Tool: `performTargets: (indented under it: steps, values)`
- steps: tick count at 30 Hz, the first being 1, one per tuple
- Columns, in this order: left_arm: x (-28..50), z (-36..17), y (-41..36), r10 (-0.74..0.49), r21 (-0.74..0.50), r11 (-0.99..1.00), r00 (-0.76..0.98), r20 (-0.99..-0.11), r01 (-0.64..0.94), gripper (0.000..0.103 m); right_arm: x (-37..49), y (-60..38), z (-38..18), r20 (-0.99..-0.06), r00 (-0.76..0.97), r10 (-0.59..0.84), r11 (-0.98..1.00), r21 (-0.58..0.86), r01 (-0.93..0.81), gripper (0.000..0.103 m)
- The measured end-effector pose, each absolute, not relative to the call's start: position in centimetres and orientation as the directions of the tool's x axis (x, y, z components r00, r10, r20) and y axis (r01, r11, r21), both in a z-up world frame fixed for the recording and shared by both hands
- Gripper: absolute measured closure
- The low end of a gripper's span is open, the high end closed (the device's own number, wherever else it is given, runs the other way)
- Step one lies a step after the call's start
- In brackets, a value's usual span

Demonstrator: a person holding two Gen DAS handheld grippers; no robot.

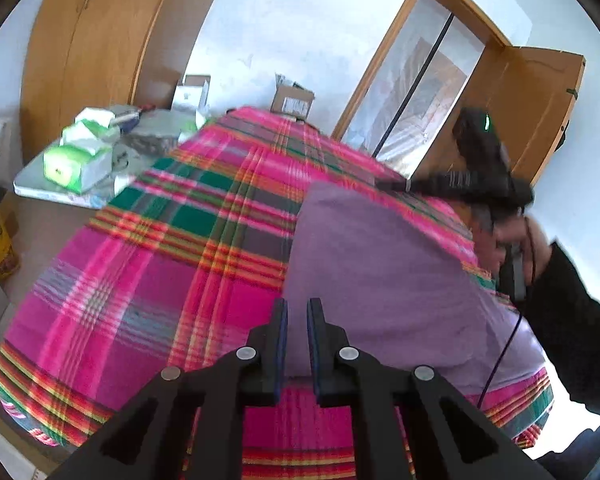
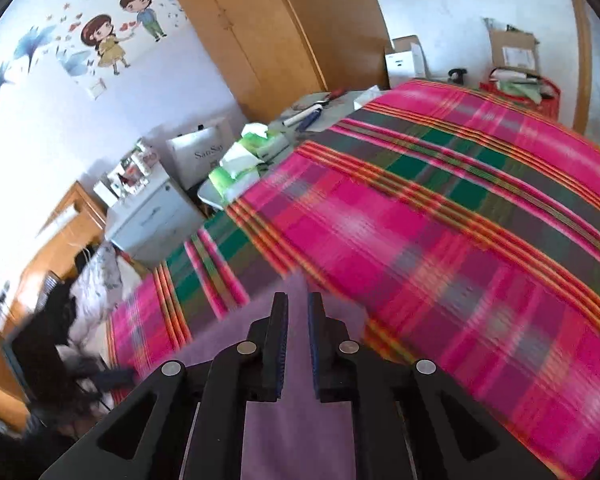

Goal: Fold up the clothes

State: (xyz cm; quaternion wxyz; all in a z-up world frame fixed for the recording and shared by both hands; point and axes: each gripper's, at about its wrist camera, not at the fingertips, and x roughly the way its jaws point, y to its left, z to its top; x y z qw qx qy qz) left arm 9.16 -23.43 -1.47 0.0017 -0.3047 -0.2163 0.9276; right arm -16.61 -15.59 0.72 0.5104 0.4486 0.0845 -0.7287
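Fold in progress, early to middle stage by my judgement. Purple garment (image 1: 380, 264) lies on the bed (image 1: 148, 264) near its near edge, one flat panel showing, no sleeves or collar discernible; cannot tell how many folds are done.

Left gripper (image 1: 297, 312): jaws nearly together, purple cloth in the gap, apparently clamped on the garment's near edge. Right gripper (image 2: 297, 308): jaws nearly together over purple fabric, likely pinching it; contact not fully visible. Remaining: complete fold, flatten.

Bed carries pink-green plaid sheet. Beyond the far edge: side desk (image 1: 40, 190) with green tissue packs (image 1: 78, 166), wooden wardrobe (image 1: 100, 32), cardboard box (image 1: 293, 101), open door (image 1: 532, 108).
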Motion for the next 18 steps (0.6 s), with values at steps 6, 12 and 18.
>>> performTargets:
  steps: [6,12,18]
  values:
    - [7.6,-0.4,-19.8,0.199,-0.389,-0.920,-0.806,-0.557,0.041,0.093,-18.3,-11.3,-2.0,-0.791,-0.160,-0.591,-0.623,0.321,0.713,0.095]
    - [5.2,-1.0,-15.5,0.267,-0.379,-0.925,-0.767,-0.584,-0.033,0.093,-14.2,-7.0,0.1,-0.713,-0.203,-0.671,-0.590,0.348,0.728,0.091]
    - [3.5,-3.5,-11.6,0.301,-0.350,-0.934,-0.683,-0.665,-0.070,0.093,-13.0,-5.2,-2.8,-0.744,-0.215,-0.633,-0.638,0.343,0.690,0.098]
